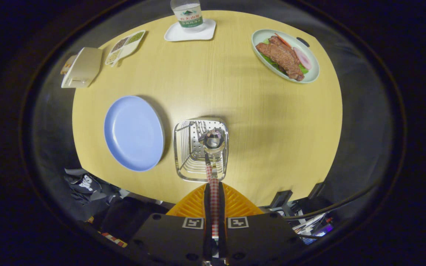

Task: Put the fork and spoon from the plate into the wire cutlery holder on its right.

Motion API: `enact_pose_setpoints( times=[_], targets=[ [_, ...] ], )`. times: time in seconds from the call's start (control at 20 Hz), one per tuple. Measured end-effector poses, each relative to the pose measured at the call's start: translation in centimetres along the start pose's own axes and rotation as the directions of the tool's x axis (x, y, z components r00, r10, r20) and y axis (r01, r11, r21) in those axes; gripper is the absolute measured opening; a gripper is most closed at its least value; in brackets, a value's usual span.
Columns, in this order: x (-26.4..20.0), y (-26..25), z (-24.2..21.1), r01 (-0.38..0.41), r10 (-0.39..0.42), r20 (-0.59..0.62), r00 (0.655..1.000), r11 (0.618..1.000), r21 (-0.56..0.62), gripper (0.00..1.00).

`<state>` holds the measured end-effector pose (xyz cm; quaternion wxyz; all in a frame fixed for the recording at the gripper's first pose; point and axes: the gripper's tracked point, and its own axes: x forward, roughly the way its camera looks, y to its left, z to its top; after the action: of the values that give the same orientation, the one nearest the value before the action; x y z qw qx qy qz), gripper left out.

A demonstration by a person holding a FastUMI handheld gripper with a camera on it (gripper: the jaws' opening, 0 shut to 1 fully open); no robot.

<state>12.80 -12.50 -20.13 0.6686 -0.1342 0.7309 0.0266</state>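
Observation:
My gripper (214, 192) is shut on the red-and-white checked handle of a spoon (213, 142), whose shiny bowl hangs just over the wire cutlery holder (183, 155). The holder is a silver wire basket standing on the wooden table right ahead of my fingers. A fork's tines (200, 128) lie inside the holder at its far end. To the left of the holder sits the blue plate (133, 132), with nothing on it.
Across the round table (257, 122) lie a green oval plate of meat (285, 55), a water bottle (187, 14) on a white coaster, a divided dish of seeds (125, 46) and a beige box (81, 67). Clutter and cables lie below the table's near edge.

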Motion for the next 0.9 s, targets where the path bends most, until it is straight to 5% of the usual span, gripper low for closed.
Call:
enact_pose_setpoints(
  times=[0.3, 0.6, 0.8, 0.9],
  targets=[
    [0.4, 0.1, 0.6, 0.008, -0.007, 0.033, 0.999, 1.0, -0.03, 0.15],
    [-2.3, 0.9, 1.9, -0.079, 0.067, 0.222, 0.973, 0.996, 0.047, 0.63],
    [-5.6, 2.2, 1.9, -0.154, 0.121, 0.387, 0.914, 0.987, 0.055, 0.98],
    [-7.3, 2.9, 1.7, -0.189, 0.136, 0.468, 0.873, 0.98, 0.066, 0.98]
  ],
)
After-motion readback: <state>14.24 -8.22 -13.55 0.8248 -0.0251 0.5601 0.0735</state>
